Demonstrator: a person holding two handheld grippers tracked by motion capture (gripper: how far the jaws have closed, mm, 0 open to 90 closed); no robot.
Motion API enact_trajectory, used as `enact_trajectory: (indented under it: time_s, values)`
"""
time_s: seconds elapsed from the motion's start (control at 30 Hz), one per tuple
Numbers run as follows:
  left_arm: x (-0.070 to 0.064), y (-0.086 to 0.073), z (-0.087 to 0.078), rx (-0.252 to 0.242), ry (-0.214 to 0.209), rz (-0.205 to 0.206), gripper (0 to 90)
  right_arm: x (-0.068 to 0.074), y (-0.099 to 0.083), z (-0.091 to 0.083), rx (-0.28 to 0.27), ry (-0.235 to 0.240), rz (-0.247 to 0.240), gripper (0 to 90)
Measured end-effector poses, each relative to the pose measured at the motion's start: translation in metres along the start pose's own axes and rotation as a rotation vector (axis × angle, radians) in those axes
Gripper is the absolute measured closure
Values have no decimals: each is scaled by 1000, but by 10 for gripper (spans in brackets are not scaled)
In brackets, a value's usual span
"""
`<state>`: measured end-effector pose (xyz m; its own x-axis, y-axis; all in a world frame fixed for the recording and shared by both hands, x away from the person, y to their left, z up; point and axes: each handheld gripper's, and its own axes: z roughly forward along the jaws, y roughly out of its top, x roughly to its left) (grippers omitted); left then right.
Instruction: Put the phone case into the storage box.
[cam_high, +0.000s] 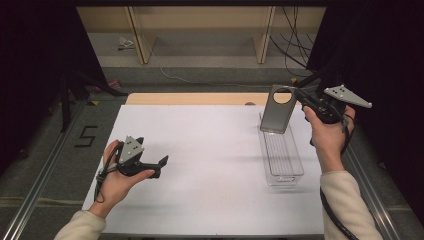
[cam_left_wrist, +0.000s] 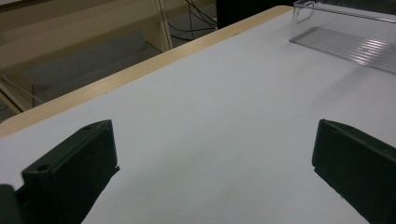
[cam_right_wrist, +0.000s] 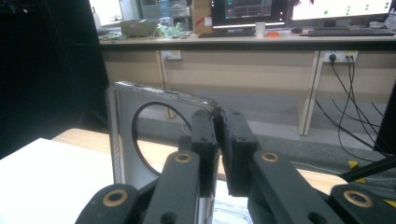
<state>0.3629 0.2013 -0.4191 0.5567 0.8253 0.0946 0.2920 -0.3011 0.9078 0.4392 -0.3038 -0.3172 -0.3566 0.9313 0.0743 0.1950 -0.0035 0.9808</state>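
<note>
1. High view. Right tool (cam_high: 299, 96) was raised above the far right of the surface (cam_high: 210, 170), clenched on the upper corner of a grey phone case (cam_high: 278, 109). The case hung upright, camera hole at the top, its lower edge over the far end of a clear tray (cam_high: 281, 156) lying lengthwise near the right edge. Judgement: the corner grip left the case's body free to hang, apparently so that it could be lowered into the tray. Left tool (cam_high: 161, 164) was held low over the near left of the surface, well apart from the tray, pointing right and grasping nothing. A floor marking "5" (cam_high: 86, 136) lay left of the surface.

2. Left gripper view. The jaws stood wide apart and released, with bare white surface between them. The tray's far end (cam_left_wrist: 345, 37) showed at upper right, well apart from the jaws. Judgement: this tool was idle, kept out of the way.

3. Right gripper view. The jaws were pressed together on the case's edge (cam_right_wrist: 122, 140), beside its round hole. The case stood upright to the left of the jaws. A corner of the tray showed just below them. Desks with monitors (cam_right_wrist: 247, 11) stood in the background.
</note>
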Motion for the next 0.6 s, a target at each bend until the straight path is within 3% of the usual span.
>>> enact_trajectory:
  time_s: [0.6]
  values:
    - [0, 0, 0, 0, 1, -1, 0, -3, 0, -1, -1, -29, -21, 848]
